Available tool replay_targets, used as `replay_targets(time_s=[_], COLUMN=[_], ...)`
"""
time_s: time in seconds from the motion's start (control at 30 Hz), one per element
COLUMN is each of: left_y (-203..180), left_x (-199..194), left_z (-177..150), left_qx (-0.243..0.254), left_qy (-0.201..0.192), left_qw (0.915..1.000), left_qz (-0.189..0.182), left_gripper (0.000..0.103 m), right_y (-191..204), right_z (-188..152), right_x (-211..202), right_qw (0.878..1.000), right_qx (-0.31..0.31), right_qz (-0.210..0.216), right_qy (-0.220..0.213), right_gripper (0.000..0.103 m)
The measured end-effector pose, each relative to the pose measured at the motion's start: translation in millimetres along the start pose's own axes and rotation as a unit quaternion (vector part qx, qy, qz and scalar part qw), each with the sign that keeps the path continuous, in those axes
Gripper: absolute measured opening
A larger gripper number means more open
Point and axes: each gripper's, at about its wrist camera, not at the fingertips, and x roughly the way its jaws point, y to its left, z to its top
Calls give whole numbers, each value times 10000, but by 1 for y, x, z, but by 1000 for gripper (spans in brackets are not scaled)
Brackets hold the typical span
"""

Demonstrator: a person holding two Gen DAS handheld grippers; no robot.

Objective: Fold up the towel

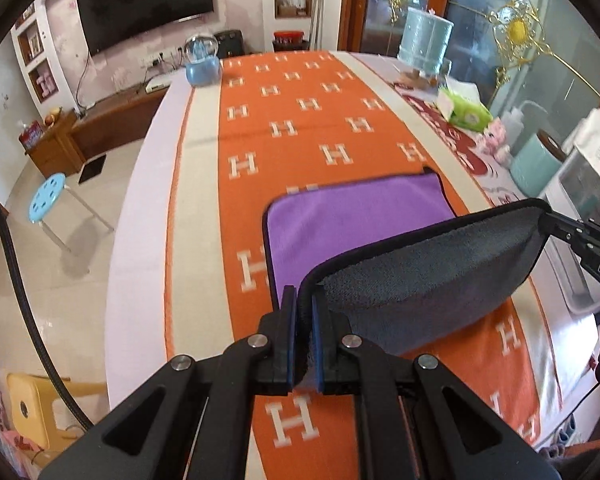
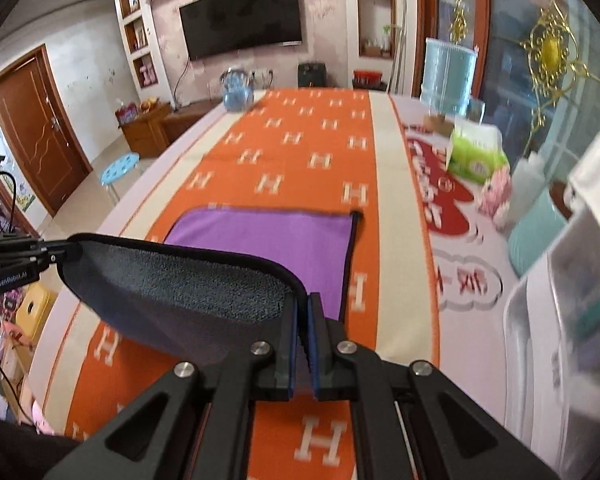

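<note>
Clearly the first fold is under way: the purple microfibre towel with a grey underside and dark piped edge (image 1: 352,216) lies with its far half flat on the orange blanket patterned with white H letters (image 1: 300,120), while its near edge is lifted off the surface and stretched between the two tools. In the left wrist view the left gripper (image 1: 305,308) has its blue-padded tongs pressed together on the near left corner of the towel, and the right gripper (image 1: 556,222) shows at the right, biting the other near corner. The right wrist view mirrors this: the right gripper (image 2: 303,312) is clamped on its corner of the towel (image 2: 268,240), with the left gripper (image 2: 58,254) holding the opposite end at the frame's left. Held this way, the raised hem stays fairly taut and level, so the grey face (image 2: 172,280) turns up and the cloth can be carried over without bunching. I judge the next move needs both corners taken forward together and laid on the far hem near the small black loop (image 2: 356,214); uneven travel would skew the fold. A green tissue pack (image 2: 476,156) and a blue snow globe (image 1: 202,62) stand well apart from the towel.
</note>
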Motion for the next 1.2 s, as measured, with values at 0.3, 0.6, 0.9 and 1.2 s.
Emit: replay_targets(time_s=[0.3,0.6,0.9,1.2], left_y=[14,24,24,30], left_x=[50,108,121,71], left_z=[48,75,77,47], left_qx=[-124,-318,-319,-675], left_qy=[-227,-237,-180,-341], left_qw=[9996,9988,9982,9955], left_qz=[138,271,480,568], left_gripper=[5,6,32,48], right_y=[-8,-20,-26,-11], right_z=[36,51,53,43], right_x=[52,104,127,87], right_qw=[9997,9992,9985,9986], right_qx=[-34,54,242,318], right_qz=[-95,-284,-482,-427], right_qy=[-235,-273,17,-75], right_gripper=[4,5,37,52])
